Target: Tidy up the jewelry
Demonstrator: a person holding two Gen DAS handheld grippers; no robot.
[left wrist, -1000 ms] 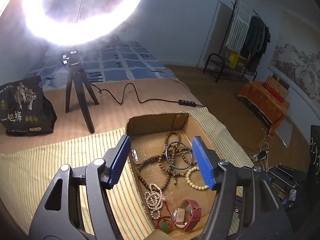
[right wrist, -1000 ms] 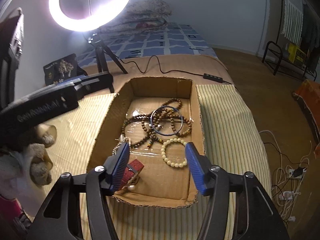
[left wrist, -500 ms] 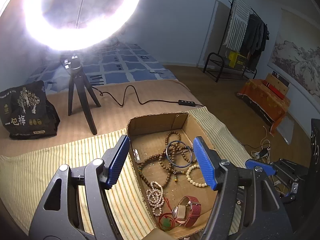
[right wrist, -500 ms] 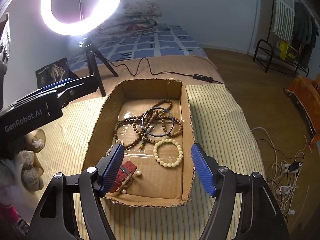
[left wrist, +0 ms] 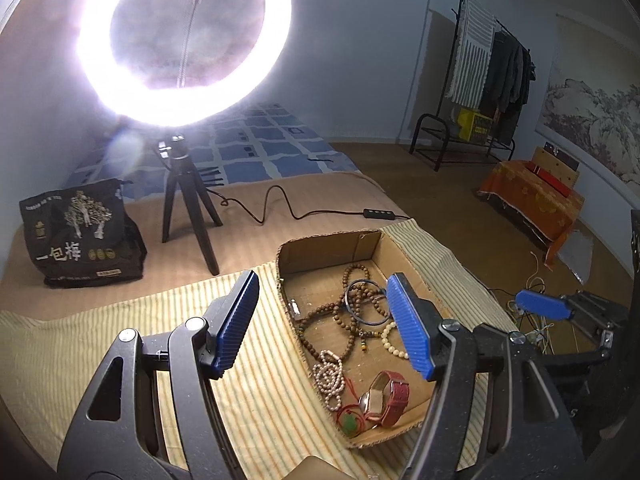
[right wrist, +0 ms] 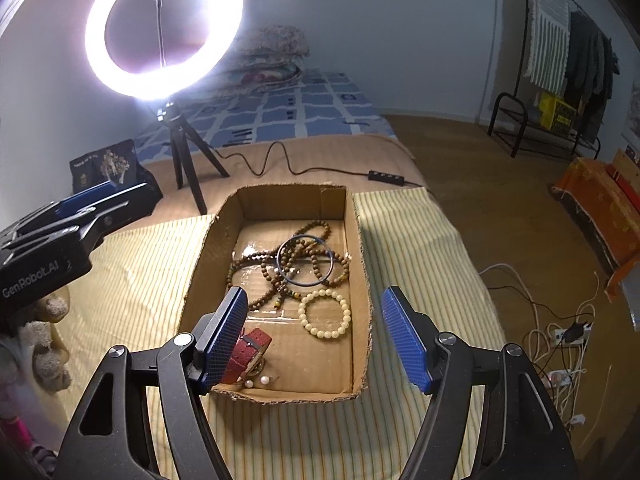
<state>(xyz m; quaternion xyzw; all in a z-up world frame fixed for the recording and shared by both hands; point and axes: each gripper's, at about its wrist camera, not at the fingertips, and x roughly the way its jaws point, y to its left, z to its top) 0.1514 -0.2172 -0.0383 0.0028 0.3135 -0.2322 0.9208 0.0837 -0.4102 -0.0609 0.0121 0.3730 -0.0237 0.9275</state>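
Observation:
A shallow cardboard box sits on a striped yellow cloth and holds jewelry: brown bead strands, a thin blue bangle, a cream bead bracelet, a pearl strand, a red-strap watch and a red cord with a green stone. My left gripper is open and empty above the box's left wall. My right gripper is open and empty above the box's near end.
A ring light on a black tripod stands behind the box, its cable running right. A black printed bag sits at the left. Floor cables and power strips lie right of the bed.
Both grippers have pulled back and risen from the box, which now looks smaller and farther. Both stay open. The jewelry has not moved.

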